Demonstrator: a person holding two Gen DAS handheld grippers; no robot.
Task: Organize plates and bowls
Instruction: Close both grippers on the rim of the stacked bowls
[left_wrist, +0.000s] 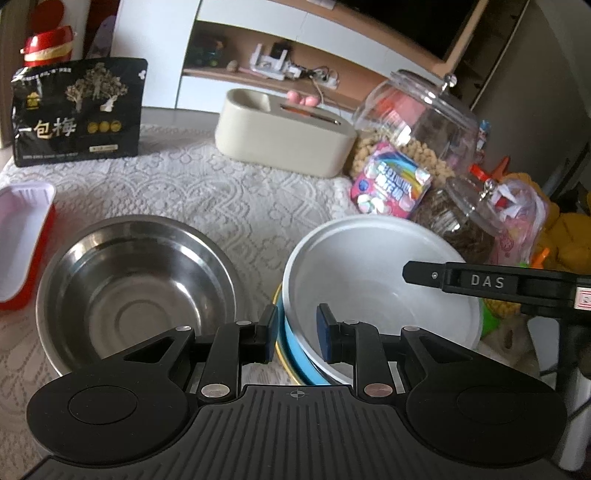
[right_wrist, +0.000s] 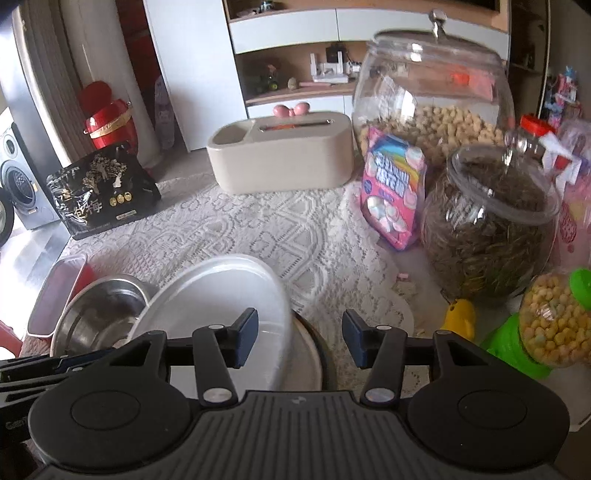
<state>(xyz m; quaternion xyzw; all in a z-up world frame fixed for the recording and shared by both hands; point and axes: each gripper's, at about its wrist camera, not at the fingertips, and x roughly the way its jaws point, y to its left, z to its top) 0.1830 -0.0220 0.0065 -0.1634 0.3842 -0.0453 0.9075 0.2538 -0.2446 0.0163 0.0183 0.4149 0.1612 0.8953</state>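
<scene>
A white bowl (left_wrist: 373, 273) with a blue outer wall sits tilted on a yellow-rimmed plate (left_wrist: 280, 354). My left gripper (left_wrist: 296, 332) is narrowly open, its fingers straddling the bowl's near-left rim without clamping it. A steel bowl (left_wrist: 136, 291) stands to the left on the lace cloth. In the right wrist view the white bowl (right_wrist: 221, 295) leans over a grey plate (right_wrist: 306, 358), with the steel bowl (right_wrist: 103, 314) behind it. My right gripper (right_wrist: 300, 338) is open and empty, above the plate and the bowl's right edge. One right finger (left_wrist: 443, 277) reaches over the bowl.
A red tray with white lining (left_wrist: 22, 243) lies at the left edge. A black snack bag (left_wrist: 77, 110), a beige tissue box (left_wrist: 284, 133), a pink candy bag (right_wrist: 395, 192), two glass jars (right_wrist: 487, 221) and a green jar (right_wrist: 550, 325) stand around the back and right.
</scene>
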